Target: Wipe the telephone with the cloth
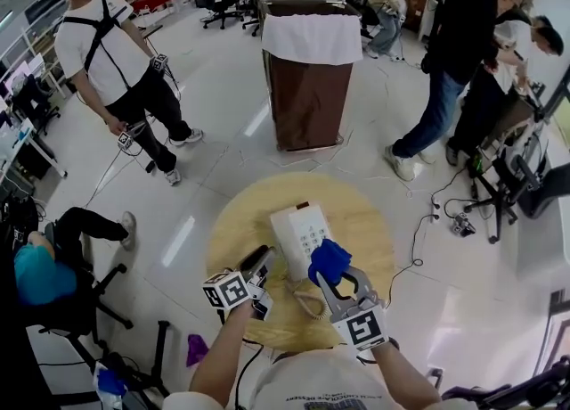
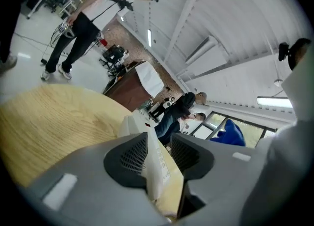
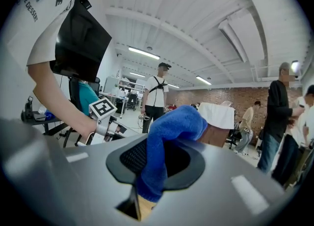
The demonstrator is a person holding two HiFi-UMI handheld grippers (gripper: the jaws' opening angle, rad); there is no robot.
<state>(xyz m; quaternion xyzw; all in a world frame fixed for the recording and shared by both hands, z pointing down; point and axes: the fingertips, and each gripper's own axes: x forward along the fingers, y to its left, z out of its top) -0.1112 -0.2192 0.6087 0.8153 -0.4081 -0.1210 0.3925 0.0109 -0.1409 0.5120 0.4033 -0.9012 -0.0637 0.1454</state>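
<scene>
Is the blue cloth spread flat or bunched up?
Bunched up: the cloth is a wad pinched in the right gripper.

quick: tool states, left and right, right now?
Left tool: open, edge of the telephone between its jaws, not clamped.
Right tool: closed on the blue cloth.

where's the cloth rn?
Head view, just right of centre: the blue cloth is clamped in the right gripper, at the lower right corner of the white telephone on the round wooden table.
</scene>
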